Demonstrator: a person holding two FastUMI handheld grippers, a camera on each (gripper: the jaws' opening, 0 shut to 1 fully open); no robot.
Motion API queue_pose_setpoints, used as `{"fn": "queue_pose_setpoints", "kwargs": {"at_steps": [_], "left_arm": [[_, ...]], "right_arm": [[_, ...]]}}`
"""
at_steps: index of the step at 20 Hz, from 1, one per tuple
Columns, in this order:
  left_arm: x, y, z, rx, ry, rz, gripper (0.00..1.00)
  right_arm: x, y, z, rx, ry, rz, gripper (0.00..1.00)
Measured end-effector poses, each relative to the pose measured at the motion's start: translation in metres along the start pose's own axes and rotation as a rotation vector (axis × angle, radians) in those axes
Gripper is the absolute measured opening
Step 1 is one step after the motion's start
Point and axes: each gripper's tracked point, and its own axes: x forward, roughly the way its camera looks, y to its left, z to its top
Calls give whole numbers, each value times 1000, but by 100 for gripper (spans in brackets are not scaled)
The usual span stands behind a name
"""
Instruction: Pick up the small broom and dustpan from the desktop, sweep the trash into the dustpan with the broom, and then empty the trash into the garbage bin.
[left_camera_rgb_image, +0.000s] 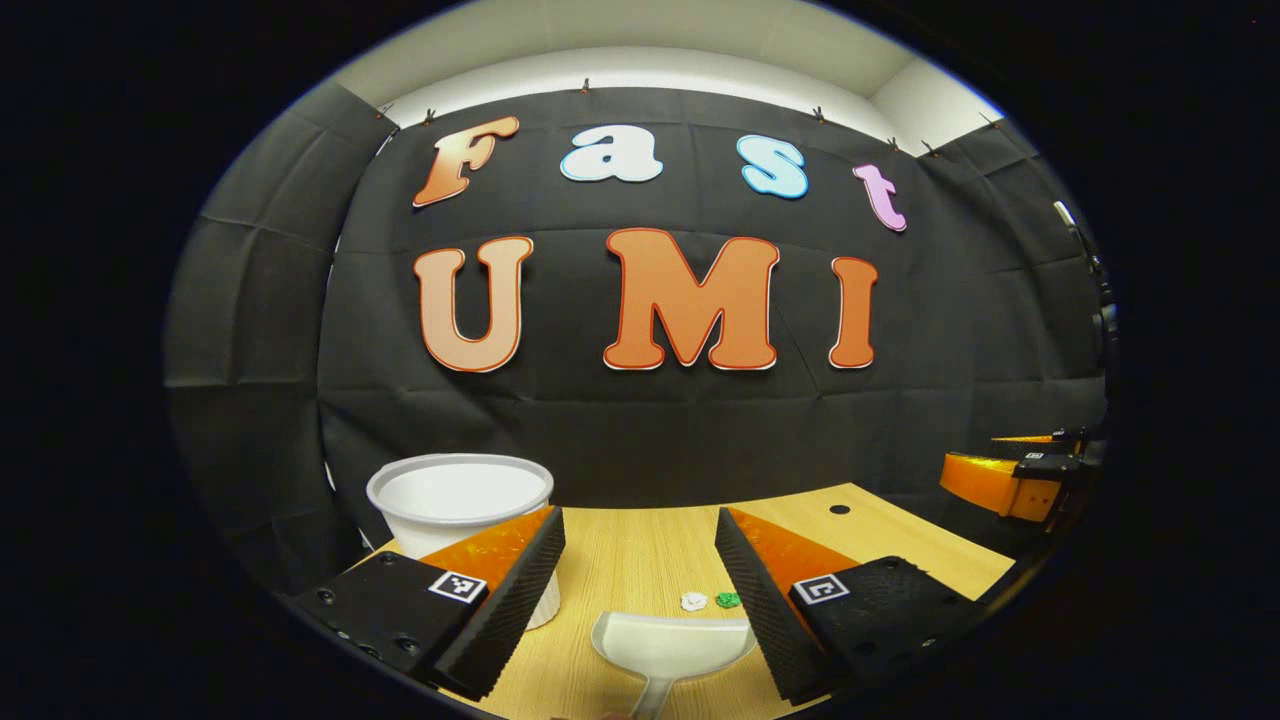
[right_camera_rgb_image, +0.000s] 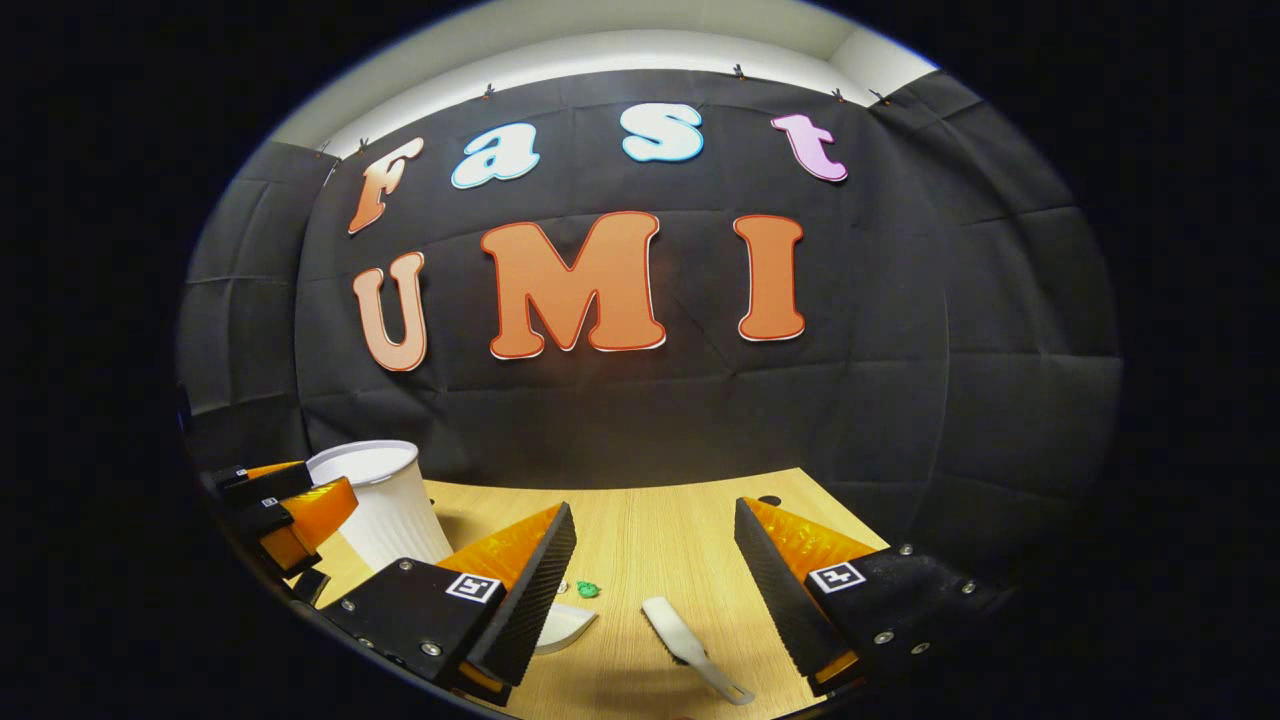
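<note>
A white dustpan (left_camera_rgb_image: 672, 645) lies on the wooden desktop (left_camera_rgb_image: 640, 550) with its handle toward me, just below my open left gripper (left_camera_rgb_image: 638, 525). Beyond its lip sit a white scrap (left_camera_rgb_image: 693, 601) and a green scrap (left_camera_rgb_image: 727, 599). In the right gripper view, a small white broom (right_camera_rgb_image: 690, 640) lies flat on the desk, low between the fingers of my open right gripper (right_camera_rgb_image: 653, 520). The green scrap (right_camera_rgb_image: 588, 589) and an edge of the dustpan (right_camera_rgb_image: 568, 625) show beside the left finger. Neither gripper holds anything.
A white ribbed garbage bin (left_camera_rgb_image: 460, 495) stands at the desk's back left, also seen as the bin (right_camera_rgb_image: 385, 500). The right gripper (left_camera_rgb_image: 1010, 480) hovers off the desk's right edge; the left gripper (right_camera_rgb_image: 280, 510) is beside the bin. A small hole (left_camera_rgb_image: 840, 509) marks the desktop.
</note>
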Motion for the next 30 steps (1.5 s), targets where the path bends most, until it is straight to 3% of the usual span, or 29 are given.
{"fn": "queue_pose_setpoints", "kwargs": {"at_steps": [21, 23, 27, 30], "left_arm": [[-1, -15, -15, 18, 41, -26, 95], [3, -22, -20, 14, 60, -56, 95], [16, -34, -54, 3, 218, -139, 95], [20, -33, -100, -29, 459, -159, 95]], "right_arm": [[-8, -17, -11, 10, 33, -22, 96], [-6, -21, -14, 10, 43, -24, 96], [-2, -32, -18, 30, 57, -33, 96], [2, -45, -29, 51, 78, -45, 96]]}}
